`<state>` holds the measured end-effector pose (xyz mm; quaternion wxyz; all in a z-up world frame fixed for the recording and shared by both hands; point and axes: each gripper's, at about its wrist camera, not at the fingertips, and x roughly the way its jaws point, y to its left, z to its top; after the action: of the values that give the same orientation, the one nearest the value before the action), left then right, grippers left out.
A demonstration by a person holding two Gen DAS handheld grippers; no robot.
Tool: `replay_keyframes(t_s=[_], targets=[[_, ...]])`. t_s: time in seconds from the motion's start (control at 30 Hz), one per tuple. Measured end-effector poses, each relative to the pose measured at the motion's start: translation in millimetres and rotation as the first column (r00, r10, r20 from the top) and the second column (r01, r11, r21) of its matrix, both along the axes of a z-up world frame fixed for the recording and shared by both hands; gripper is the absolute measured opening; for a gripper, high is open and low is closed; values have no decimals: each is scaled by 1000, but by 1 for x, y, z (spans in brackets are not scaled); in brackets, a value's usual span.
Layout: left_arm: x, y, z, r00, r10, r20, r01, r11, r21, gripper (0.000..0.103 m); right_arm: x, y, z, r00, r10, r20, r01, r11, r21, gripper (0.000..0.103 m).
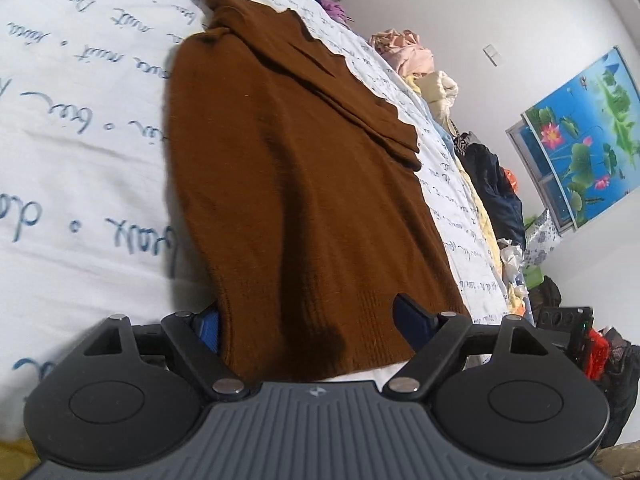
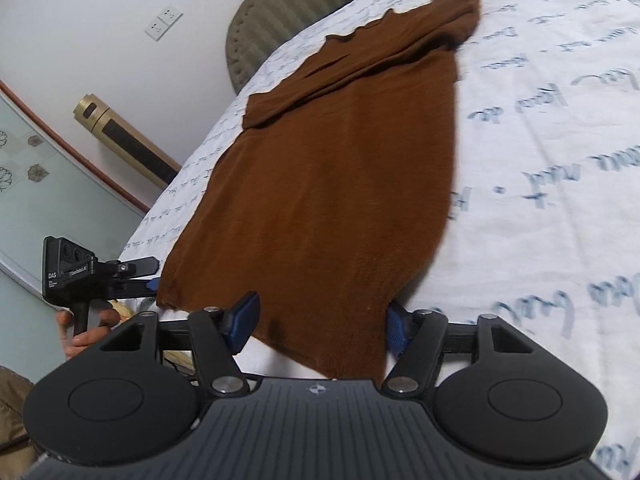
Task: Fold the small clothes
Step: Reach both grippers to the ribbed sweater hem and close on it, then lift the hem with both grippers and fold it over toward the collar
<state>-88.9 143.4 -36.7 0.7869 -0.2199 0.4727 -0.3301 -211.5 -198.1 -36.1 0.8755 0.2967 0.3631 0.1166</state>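
A brown knitted sweater (image 1: 300,160) (image 2: 340,160) lies flat on the white bed sheet (image 1: 80,160) (image 2: 540,160), one sleeve folded across its top. My left gripper (image 1: 310,326) straddles one corner of the near hem. Its jaws stand apart, one blue pad (image 1: 206,330) tucked under the cloth edge and the other blue pad (image 1: 412,320) above it. My right gripper (image 2: 320,324) straddles the hem's other corner the same way, open, with the cloth between its pads. In the right wrist view the left gripper (image 2: 136,274), held by a hand (image 2: 88,332), reaches the hem corner.
A pile of mixed clothes (image 1: 420,56) runs along the bed's far side, below a lotus poster (image 1: 580,132). A padded headboard (image 2: 272,12) and a gold tower appliance (image 2: 124,136) stand beyond the bed. The sheet carries blue handwriting print.
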Motion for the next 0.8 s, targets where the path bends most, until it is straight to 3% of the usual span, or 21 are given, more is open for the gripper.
replay_keyframes(t_s=[0.03, 0.1, 0.13, 0.23, 0.4, 0.8], targets=[[1, -3, -1, 1000, -11, -6, 11, 1000, 5, 50, 4, 2, -1, 1000, 0, -6, 0, 1000, 5, 48], [5, -8, -6, 998, -27, -55, 28, 999, 19, 24, 12, 7, -4, 1000, -7, -24, 7, 1000, 1, 24], [5, -10, -8, 997, -26, -66, 28, 999, 29, 16, 15, 8, -5, 1000, -7, -29, 7, 1000, -3, 22], [2, -15, -3, 999, -20, -35, 23, 997, 70, 13, 19, 13, -1, 1000, 4, -18, -5, 999, -33, 18], [-6, -30, 27, 994, -45, 98, 33, 991, 128, 12, 20, 12, 22, 999, 15, 47, -12, 997, -74, 17], [7, -61, 84, 943, -69, 325, -18, 966, 256, 12, 61, 5, 74, 978, 3, 210, 26, 990, -136, 16]])
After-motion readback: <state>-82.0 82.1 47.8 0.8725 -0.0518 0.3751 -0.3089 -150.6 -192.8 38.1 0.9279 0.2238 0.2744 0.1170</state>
